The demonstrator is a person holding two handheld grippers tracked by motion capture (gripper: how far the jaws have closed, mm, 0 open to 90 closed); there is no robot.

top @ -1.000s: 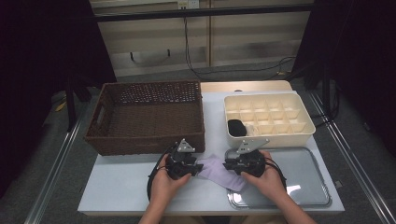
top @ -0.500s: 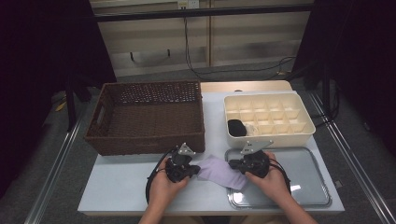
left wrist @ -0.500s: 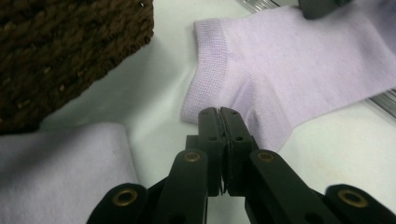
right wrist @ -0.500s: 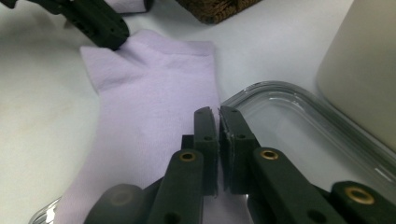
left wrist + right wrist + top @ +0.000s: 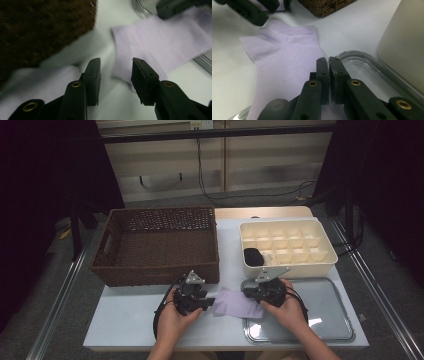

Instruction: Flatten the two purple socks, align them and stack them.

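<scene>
Just one lilac sock (image 5: 234,303) lies flat, right tool (image 5: 328,60) pinching its edge, left tool (image 5: 115,67) apart after opening.

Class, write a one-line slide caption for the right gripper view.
Right gripper pinches the lilac sock at the tray's edge.

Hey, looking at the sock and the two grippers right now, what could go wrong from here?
1. The left gripper, whose jaws have just been opening, stands open over the sock edge; closing now may pinch only a thin fold or miss.
2. The right gripper is shut at the sock's edge by the tray rim; a weak pinch could slip if pulled.
3. The sock lies partly over the rim, so dragging may snag it.
</scene>
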